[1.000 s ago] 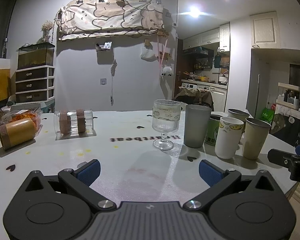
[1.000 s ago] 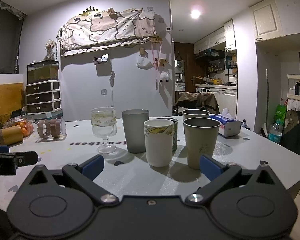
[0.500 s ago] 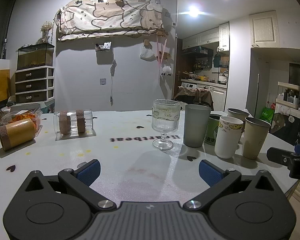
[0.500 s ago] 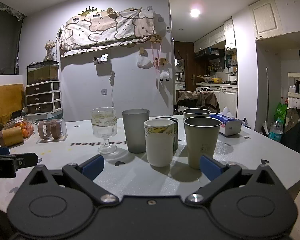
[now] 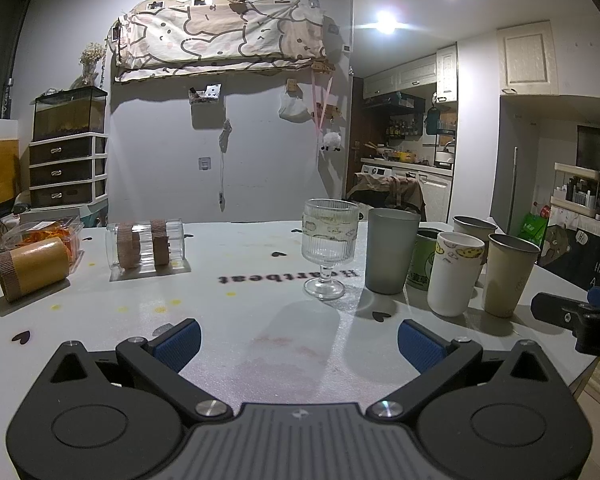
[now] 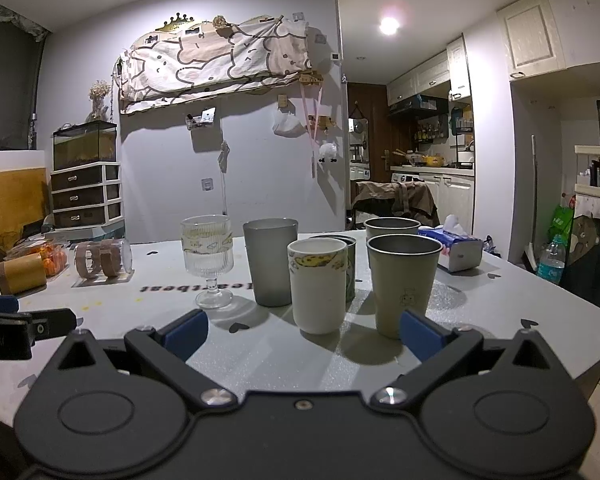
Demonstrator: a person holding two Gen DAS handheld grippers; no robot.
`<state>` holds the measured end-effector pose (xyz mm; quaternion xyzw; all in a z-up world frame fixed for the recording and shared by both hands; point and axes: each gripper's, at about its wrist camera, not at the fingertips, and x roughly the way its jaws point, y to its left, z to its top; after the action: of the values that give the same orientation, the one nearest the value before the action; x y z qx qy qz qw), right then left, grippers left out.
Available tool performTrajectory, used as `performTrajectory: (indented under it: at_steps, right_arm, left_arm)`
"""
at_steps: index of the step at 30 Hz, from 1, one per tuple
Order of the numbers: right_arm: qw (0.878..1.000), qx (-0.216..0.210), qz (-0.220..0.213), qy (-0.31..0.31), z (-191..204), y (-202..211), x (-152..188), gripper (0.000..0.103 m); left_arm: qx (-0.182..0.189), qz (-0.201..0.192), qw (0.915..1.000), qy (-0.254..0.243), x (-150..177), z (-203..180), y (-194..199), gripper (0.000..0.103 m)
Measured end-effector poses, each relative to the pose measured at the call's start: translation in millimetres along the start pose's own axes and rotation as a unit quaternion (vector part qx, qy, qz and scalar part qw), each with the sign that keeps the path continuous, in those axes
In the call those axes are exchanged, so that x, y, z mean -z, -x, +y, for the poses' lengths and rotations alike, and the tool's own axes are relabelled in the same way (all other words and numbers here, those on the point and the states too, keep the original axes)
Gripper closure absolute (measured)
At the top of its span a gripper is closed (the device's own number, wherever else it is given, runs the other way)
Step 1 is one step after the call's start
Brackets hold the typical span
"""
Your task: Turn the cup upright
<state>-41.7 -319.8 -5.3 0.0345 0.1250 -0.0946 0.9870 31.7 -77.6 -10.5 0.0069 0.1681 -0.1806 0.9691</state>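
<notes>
Cup: the clear cup [image 5: 146, 248] lies on its side on the table [image 5: 236, 320], at 10 o'clock from your left gripper [image 5: 299, 342] and well apart from it. A kraft-wrapped cup [image 5: 32, 270] also lies on its side, at 9 o'clock (I cannot tell which one is meant).
Risk, rolling: a round cup on its side will likely roll away if one finger touches it first.
Risk, neighbours: the stemmed glass [image 5: 330, 246] stands at 12 o'clock and the upright cups [image 5: 454, 276] crowd at 1 o'clock. A wide swing could topple them.
Left gripper: fingers spread wide, holding and touching nothing.
Right gripper [image 6: 304, 333]: also spread wide and empty, facing the upright cups.
</notes>
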Motion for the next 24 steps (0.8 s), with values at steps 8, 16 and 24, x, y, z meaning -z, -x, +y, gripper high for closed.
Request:
performTrajectory:
  at_steps: [8,16,24]
  right_arm:
    - [1.0,0.0,0.0,0.0,-0.1,0.0,-0.1,0.0]
    - [1.0,0.0,0.0,0.0,-0.3,-0.1,-0.2,0.0]
    - [1.0,0.001,0.0,-0.001,-0.6,0.1,0.1,0.0]
  left_arm:
    - [0.0,0.001,1.0,0.0,-0.4,-0.5,0.0,0.0]
    - [0.0,0.001,1.0,0.0,-0.3,-0.8,0.0,0.0]
    - [0.001,0.001,1.0,-0.002,0.1,-2.3,-0.2,0.0]
